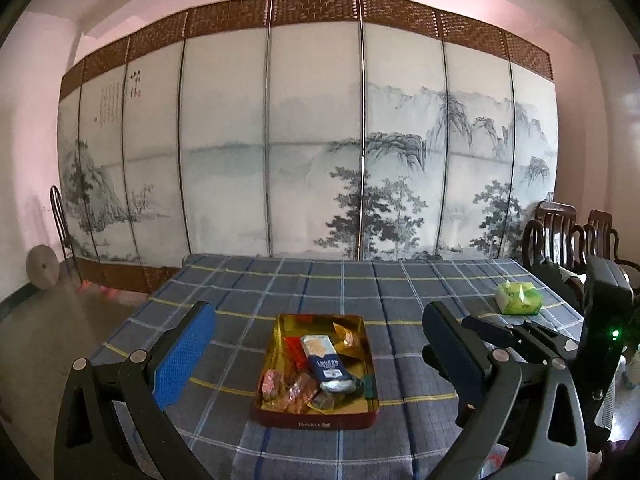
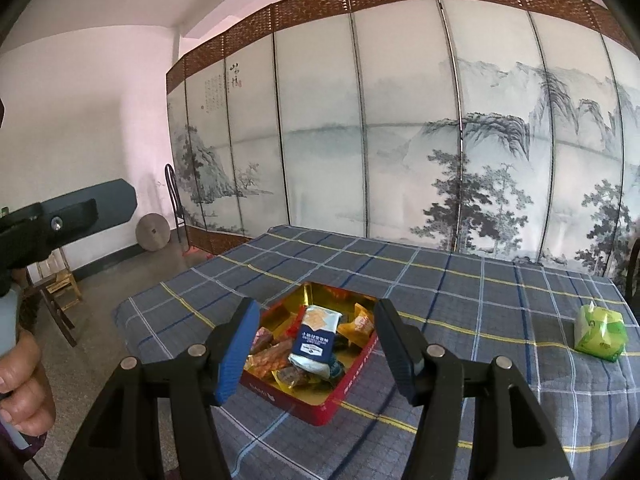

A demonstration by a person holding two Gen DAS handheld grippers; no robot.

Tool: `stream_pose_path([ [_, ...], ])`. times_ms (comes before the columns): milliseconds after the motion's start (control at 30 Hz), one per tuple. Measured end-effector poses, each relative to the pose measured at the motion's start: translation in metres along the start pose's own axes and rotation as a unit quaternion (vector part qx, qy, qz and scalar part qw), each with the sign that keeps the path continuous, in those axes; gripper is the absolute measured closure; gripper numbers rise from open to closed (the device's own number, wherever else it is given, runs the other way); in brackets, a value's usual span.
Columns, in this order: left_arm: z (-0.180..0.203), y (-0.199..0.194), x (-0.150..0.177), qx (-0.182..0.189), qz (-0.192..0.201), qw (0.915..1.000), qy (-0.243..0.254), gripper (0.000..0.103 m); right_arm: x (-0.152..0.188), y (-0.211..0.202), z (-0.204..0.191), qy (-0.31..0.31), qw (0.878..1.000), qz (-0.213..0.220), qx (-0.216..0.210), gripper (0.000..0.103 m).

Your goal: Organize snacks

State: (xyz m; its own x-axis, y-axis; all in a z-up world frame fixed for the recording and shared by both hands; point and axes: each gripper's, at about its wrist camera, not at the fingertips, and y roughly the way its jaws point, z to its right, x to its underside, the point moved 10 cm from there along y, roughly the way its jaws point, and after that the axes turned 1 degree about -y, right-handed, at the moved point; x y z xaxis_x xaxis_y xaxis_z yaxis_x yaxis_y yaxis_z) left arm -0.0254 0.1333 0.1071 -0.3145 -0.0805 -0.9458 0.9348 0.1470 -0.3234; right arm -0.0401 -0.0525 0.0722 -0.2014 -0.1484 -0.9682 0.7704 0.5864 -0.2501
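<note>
While the tin (image 1: 316, 420) sits near the worktop's (image 1: 400, 280) front edge, snacks (image 1: 296, 390) fill it, a blue-white packet (image 1: 326, 360) on top. Left tool (image 1: 320, 364) and right tool (image 2: 316, 352): both jaws apart, holding nothing, above the tin. Green pack (image 2: 600, 332) lies well apart to the right.

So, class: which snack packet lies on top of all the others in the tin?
The long blue-and-white packet. It rests across the heap in the red tin; the orange and red packets sit beneath or beside it.
</note>
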Motion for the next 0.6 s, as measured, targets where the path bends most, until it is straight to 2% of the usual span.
stream_pose_path([
  [333, -0.011, 0.031, 0.03, -0.011, -0.059, 0.9982, -0.008, 0.0, 0.019, 0.007, 0.013, 0.008, 1.0, -0.023, 0.009, 0.041],
  [600, -0.011, 0.059, 0.055, -0.013, -0.109, 0.994, -0.003, 0.0, 0.044, 0.014, 0.061, 0.036, 0.997, -0.052, 0.043, 0.041],
])
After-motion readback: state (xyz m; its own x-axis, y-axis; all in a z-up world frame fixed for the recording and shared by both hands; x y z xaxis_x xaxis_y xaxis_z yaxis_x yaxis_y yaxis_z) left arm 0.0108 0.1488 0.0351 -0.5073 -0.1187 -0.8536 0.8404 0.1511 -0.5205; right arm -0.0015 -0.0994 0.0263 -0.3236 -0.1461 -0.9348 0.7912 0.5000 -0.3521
